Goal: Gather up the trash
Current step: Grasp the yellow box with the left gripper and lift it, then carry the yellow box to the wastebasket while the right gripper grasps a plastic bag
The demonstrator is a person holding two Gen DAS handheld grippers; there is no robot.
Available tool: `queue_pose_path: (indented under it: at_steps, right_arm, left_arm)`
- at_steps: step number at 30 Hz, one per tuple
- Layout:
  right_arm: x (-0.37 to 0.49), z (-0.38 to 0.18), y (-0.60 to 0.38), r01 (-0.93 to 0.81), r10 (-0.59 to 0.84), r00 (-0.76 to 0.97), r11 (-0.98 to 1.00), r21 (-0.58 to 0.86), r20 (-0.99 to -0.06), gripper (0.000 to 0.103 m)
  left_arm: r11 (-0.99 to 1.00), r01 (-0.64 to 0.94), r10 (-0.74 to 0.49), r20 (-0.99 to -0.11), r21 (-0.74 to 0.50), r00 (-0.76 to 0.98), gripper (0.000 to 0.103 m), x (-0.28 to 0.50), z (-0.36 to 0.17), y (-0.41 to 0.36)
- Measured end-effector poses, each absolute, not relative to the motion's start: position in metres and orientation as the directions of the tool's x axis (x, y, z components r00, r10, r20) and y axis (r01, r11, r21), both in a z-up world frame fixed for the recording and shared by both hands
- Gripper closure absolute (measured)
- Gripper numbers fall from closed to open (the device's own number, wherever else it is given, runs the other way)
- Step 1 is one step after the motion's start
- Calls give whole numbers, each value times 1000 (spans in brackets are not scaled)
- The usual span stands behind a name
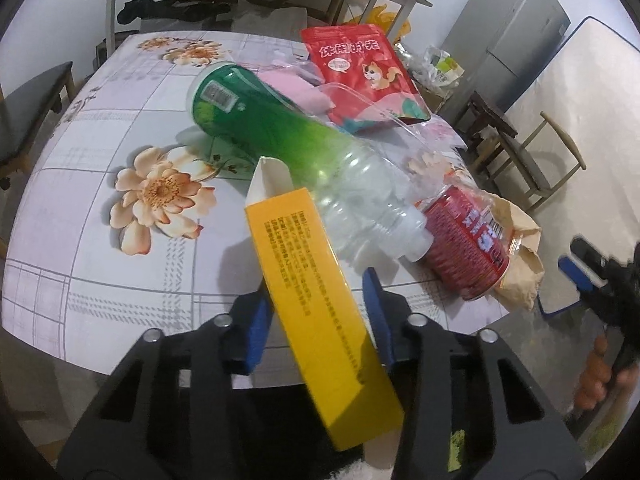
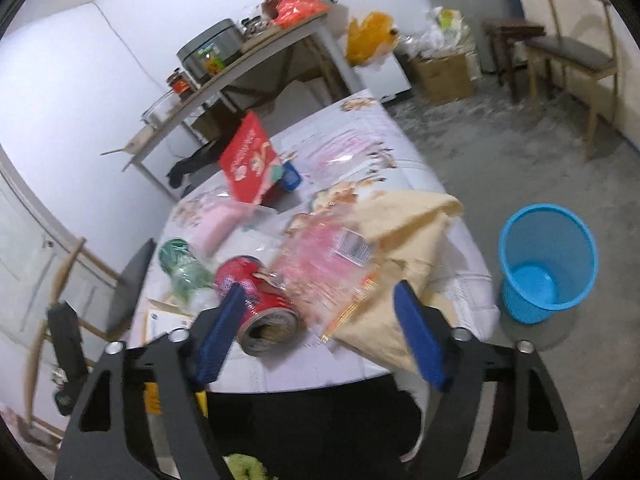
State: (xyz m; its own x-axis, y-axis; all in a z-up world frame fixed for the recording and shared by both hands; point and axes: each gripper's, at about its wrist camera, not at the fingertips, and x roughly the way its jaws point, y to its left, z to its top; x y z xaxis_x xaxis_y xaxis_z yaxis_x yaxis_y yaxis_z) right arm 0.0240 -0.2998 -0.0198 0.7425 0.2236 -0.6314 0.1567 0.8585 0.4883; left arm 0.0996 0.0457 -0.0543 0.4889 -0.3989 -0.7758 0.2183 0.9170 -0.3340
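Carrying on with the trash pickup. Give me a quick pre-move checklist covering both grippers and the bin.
1. Yellow box between the left gripper fingers: ok.
2. Fingers pressing on the box: cannot tell.
3. Right gripper open, nothing held: ok.
4. Blue bin upright on the floor beside the table: ok.
5. Red can free of other trash: not ok, the bottle neck and the wrapper overlap it.

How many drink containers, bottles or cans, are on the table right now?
2. A green-labelled plastic bottle lies on its side mid-table, its cap end against a red can, also on its side near the table's front edge beside the brown paper bag. More may be hidden under the wrappers.
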Motion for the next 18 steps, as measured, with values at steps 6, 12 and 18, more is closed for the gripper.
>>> queue_pose_path:
  at_steps: [6, 12, 18]
  right_arm:
    - [89, 9, -313, 84, 277, 711, 879, 469, -647, 34]
    - [181, -29, -369, 241, 475, 595, 664, 708, -648, 23]
    - [243, -82, -395, 446, 534, 533, 482, 754, -657, 23]
  left_arm:
    - [890, 243, -456, -756, -386, 470, 68, 102, -59, 60]
    - [867, 261, -499, -728, -425, 470, 72, 101, -59, 70]
    - [835, 304, -551, -684, -459, 478, 74, 96, -57, 78]
